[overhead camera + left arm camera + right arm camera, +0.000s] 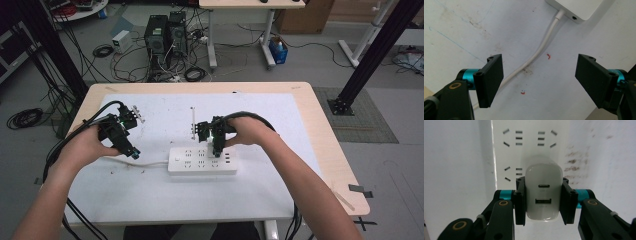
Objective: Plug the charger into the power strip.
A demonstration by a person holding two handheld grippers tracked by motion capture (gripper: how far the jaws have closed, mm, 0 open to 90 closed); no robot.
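High view, power strip (202,161) on mat (150,195), computers (165,35) behind

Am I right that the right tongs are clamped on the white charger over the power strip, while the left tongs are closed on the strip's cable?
Not quite: the left tongs are open, jaws apart on either side of the cable, as the left gripper view shows. The right tongs do clamp the white charger over the power strip.

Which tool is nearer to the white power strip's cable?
Left. The left tool hangs open astride the white cable; the right tool grips a white charger over the strip.
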